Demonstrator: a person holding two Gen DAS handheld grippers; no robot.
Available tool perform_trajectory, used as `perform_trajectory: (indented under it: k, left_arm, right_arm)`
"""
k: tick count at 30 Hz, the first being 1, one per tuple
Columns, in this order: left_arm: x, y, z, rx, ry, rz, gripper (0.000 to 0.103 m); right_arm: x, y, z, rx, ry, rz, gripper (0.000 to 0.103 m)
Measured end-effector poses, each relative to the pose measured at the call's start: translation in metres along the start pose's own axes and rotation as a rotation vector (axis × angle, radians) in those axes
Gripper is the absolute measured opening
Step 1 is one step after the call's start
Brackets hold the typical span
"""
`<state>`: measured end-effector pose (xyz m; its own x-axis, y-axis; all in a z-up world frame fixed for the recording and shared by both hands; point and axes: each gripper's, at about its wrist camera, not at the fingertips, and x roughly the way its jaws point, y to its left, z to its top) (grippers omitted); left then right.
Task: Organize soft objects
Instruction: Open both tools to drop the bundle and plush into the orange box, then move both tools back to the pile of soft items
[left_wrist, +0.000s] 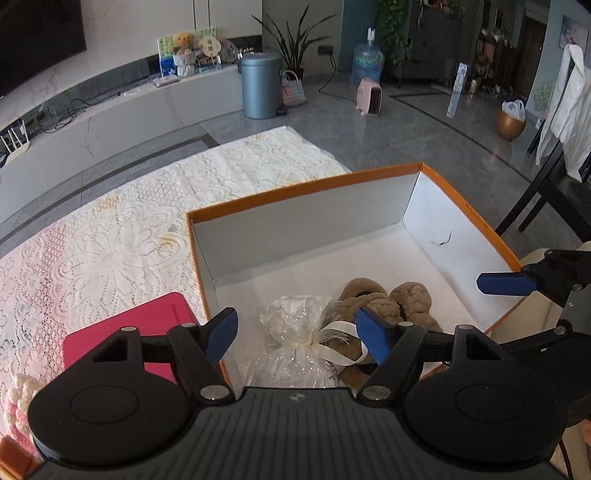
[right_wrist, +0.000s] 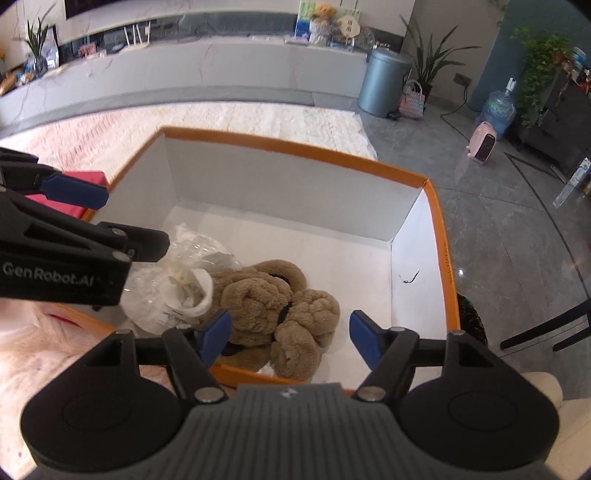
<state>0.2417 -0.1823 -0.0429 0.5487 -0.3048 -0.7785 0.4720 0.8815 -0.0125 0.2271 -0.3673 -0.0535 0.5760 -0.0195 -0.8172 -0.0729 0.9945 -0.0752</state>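
Plush brown toy (right_wrist: 273, 302) and a clear plastic bag (left_wrist: 291, 332) tied with a white ribbon are seen lying side by side inside the orange-rimmed box (left_wrist: 303, 184), both against its near wall, the bag toward the left corner and touching the toy. The left gripper (left_wrist: 297, 332) is held over the near edge of the box with its blue fingers spread apart, nothing between them. The right gripper (right_wrist: 290, 338) is likewise held with its fingers apart above the toy, gripping nothing.

Only in the left wrist view is a pink flat case (left_wrist: 144, 328) shown clearly, lying on the lace cloth (left_wrist: 110, 236) just beside the box's left wall, along with a pink and white knitted item at the cloth's near left corner. Only in the right wrist view are the toy's full bunched shape and the box's right wall with a small dark mark (right_wrist: 408, 277) shown.
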Motion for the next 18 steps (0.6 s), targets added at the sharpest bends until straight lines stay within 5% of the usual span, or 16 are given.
perform_trajectory:
  k: [18]
  left_arm:
    - [-0.104, 0.044, -0.091, -0.114, -0.204, 0.048, 0.086]
  right_arm:
    - [-0.072, 0.08, -0.049, 0.064, -0.216, 0.077, 0.082]
